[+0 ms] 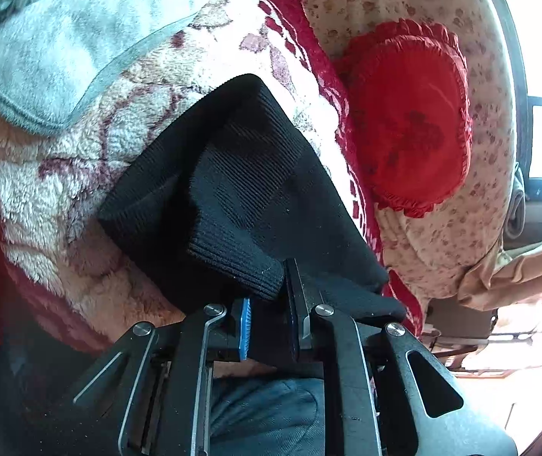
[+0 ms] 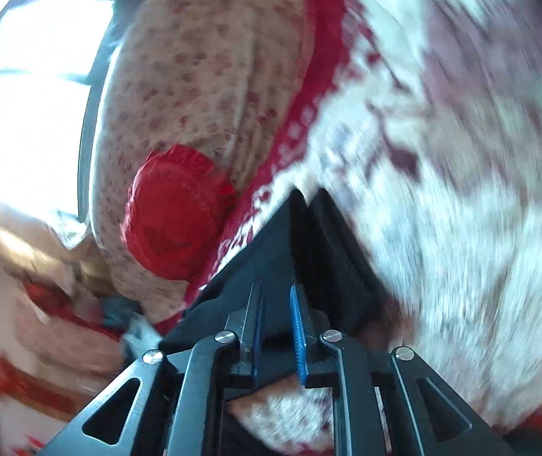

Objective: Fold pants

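Observation:
The black ribbed pants (image 1: 233,190) lie on a fleecy red-and-white blanket (image 1: 92,159). My left gripper (image 1: 267,304) is shut on a ribbed edge of the pants, and the cloth runs up and away from the jaws in a fold. In the right wrist view, which is blurred by motion, my right gripper (image 2: 276,311) is shut on another part of the black pants (image 2: 309,243), and the cloth stretches forward from the jaws over the blanket (image 2: 461,190).
A grey-blue towel (image 1: 62,49) lies on the blanket at the upper left. A round red frilled cushion (image 1: 408,114) rests on a floral pillow (image 1: 404,3); both also show in the right wrist view (image 2: 176,224). A bright window (image 2: 35,95) lies beyond.

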Available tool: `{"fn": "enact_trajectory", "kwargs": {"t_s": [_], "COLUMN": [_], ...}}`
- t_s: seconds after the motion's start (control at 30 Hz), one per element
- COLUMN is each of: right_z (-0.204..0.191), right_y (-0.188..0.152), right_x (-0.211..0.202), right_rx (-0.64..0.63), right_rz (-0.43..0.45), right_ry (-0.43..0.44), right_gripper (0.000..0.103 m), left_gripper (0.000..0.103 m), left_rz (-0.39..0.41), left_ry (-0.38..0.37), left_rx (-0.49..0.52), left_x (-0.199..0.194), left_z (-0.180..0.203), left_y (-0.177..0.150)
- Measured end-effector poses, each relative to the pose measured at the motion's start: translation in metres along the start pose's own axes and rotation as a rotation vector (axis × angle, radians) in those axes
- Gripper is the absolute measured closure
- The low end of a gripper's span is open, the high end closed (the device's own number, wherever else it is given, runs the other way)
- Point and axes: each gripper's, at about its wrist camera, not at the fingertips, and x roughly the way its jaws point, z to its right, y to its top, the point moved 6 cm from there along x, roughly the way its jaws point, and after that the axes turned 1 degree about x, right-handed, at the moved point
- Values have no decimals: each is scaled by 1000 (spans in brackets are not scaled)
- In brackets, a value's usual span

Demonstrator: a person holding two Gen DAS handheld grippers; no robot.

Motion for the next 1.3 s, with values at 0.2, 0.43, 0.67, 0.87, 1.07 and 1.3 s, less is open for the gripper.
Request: {"fn": "enact_trajectory", "kwargs": {"t_s": [0.2, 0.43, 0.67, 0.87, 1.07, 1.3], "right_z": [13, 17, -40, 3, -4, 9], "right_y": [-14, -17, -1, -4, -3, -5], "right_x": [7, 22, -3, 2, 5, 14], "right_rx": [112, 142, -186, -60, -78, -5], "right_rz": [-13, -10, 143, 93, 107, 71], "right_ry": [23, 43, 2, -126, -144, -211], "right_gripper": [81, 77, 99, 99, 99, 100], "left_gripper": [89, 89, 95, 95, 94, 89], "left_rz": [-24, -15, 153, 71, 114, 98], "left_ry": [2, 6, 84, 182, 204, 182], "left_rx": [-14, 7, 359, 376, 446, 463], "left_x": [9, 11, -32, -3, -5, 0], "left_z": [-7, -6, 35, -8, 2, -2], "left_y": [-1, 0, 10, 8, 3, 1]}}
